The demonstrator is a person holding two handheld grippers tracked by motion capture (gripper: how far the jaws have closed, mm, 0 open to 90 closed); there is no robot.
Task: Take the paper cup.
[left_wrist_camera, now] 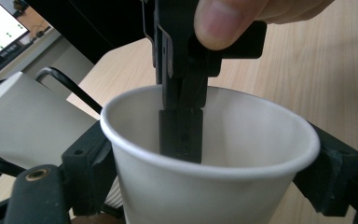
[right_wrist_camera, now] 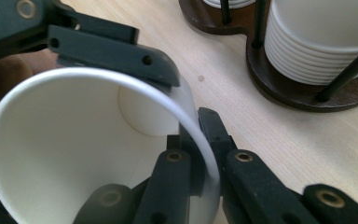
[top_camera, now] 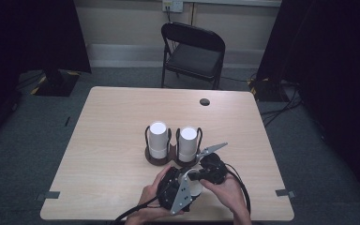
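Left tongs (top_camera: 180, 180): they squeeze the paper cup (left_wrist_camera: 205, 154) from both sides, one black jaw on each side of its wall.
Right tongs (right_wrist_camera: 200, 154): they pinch the cup's rim, one jaw inside the cup and one outside.
Cup: white and empty, held up between the two tongs, near the table's (top_camera: 112, 140) 6 o'clock edge.
Holder (top_camera: 171, 157): dark wood with black posts, just past the cup toward 12 o'clock, with two stacks of white cups (top_camera: 158, 139).
Chair (top_camera: 193, 52): black, far off at 12 o'clock.
Danger: I think the thin rim may bend or tear if the right tongs pull hard.
Danger too: the cup may squash if the left tongs squeeze more.
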